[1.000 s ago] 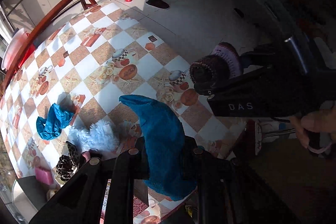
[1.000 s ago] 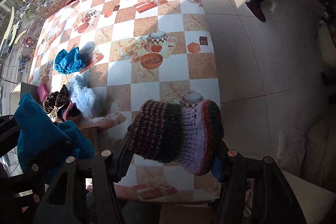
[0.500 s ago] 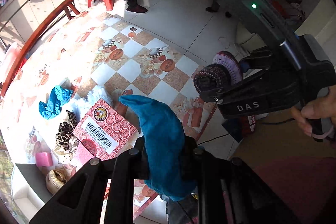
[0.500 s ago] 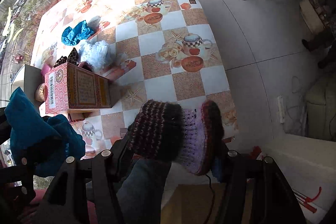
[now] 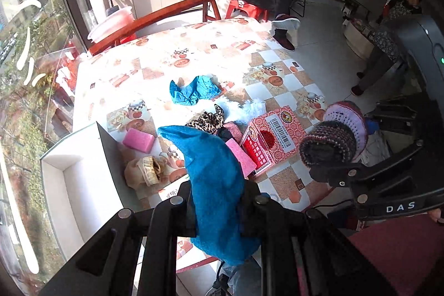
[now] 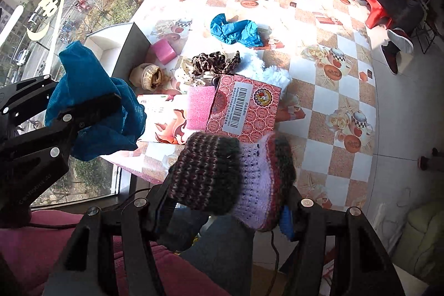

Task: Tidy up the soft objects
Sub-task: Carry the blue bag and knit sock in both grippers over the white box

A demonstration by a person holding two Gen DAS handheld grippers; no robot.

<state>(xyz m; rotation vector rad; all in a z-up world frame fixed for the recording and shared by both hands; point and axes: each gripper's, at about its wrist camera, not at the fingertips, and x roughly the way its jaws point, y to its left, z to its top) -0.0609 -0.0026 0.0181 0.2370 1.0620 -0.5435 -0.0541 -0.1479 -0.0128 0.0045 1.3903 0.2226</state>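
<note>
The letters "DAS" stand in white on the right gripper [image 5: 327,157]. The red box [image 6: 244,108] carries a barcode label with digits too small to read.

Both hand-held grippers drew back and up from the checked-cloth desk [image 5: 277,90], so the red patterned cardboard box [image 5: 273,136], the pink foam blocks [image 5: 138,140] and the open white box [image 5: 75,185] by the window came into view.
</note>
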